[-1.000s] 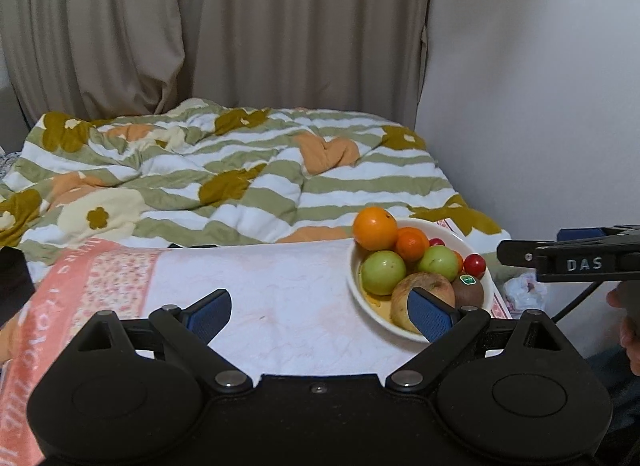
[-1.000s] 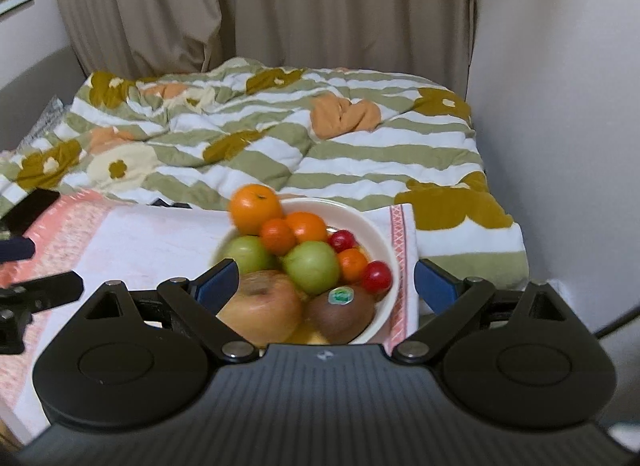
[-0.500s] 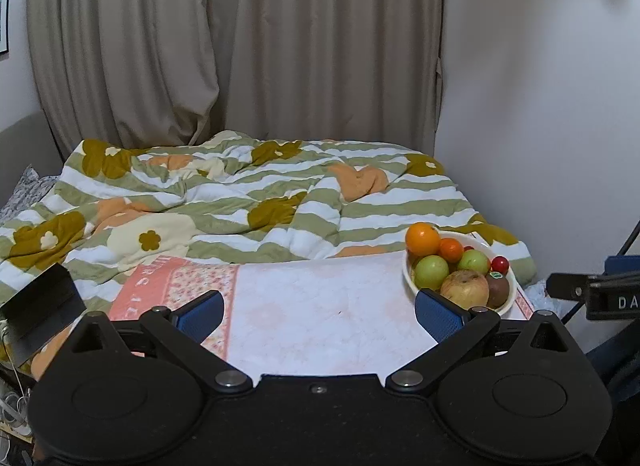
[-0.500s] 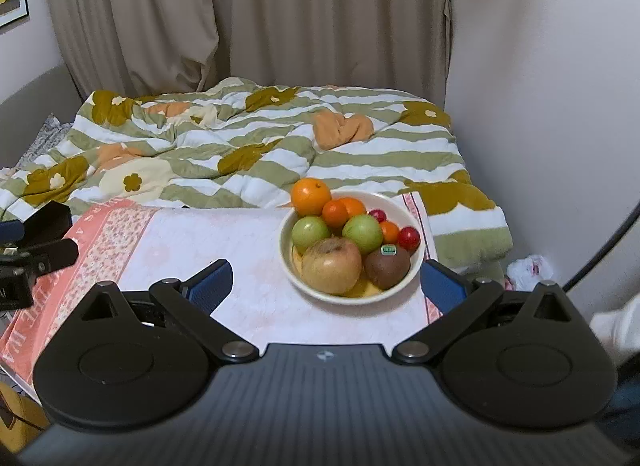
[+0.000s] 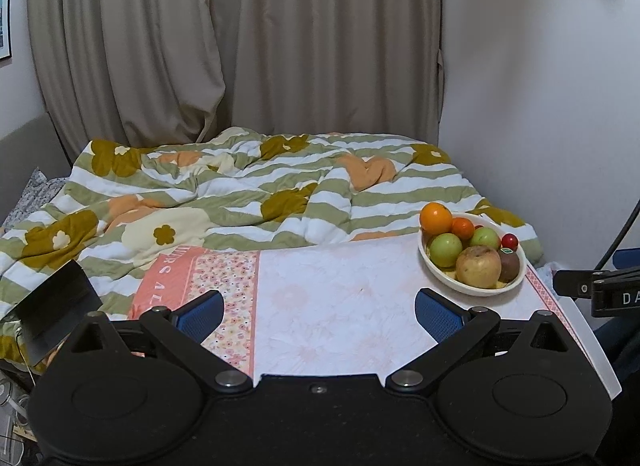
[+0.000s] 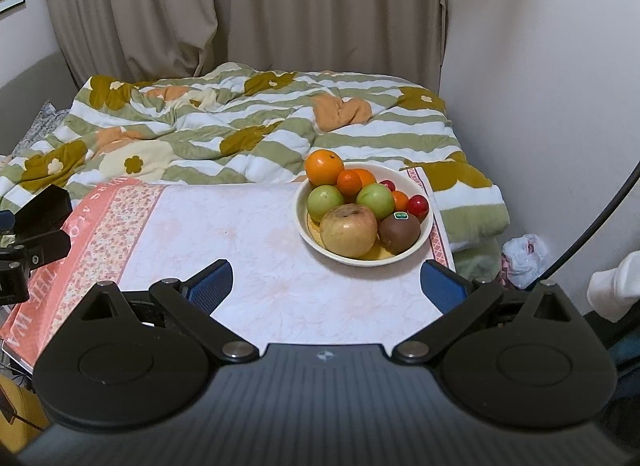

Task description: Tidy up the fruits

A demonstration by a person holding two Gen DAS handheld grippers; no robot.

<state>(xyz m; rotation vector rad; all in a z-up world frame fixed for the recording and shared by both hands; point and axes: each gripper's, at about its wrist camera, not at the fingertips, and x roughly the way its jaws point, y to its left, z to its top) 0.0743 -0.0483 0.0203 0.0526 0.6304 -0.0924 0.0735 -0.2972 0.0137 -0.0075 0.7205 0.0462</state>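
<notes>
Fruit sits piled in the bowl (image 5: 436,278), now far ahead-right of my left gripper (image 5: 319,316), which pulled back, spread wide, empty. Right view: right gripper (image 6: 326,280) likewise retreated, unclenched, bowl (image 6: 416,185) ahead; organizing looks finished.

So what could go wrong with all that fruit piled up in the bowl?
1. The big orange sits high at the back rim of the bowl; lifting a fruit beside it could send it rolling onto the blanket.
2. The bowl stands near the table's right edge, so a sideways nudge might push it off.
3. The small red fruits are wedged among bigger ones and could slip away or get squashed.
</notes>
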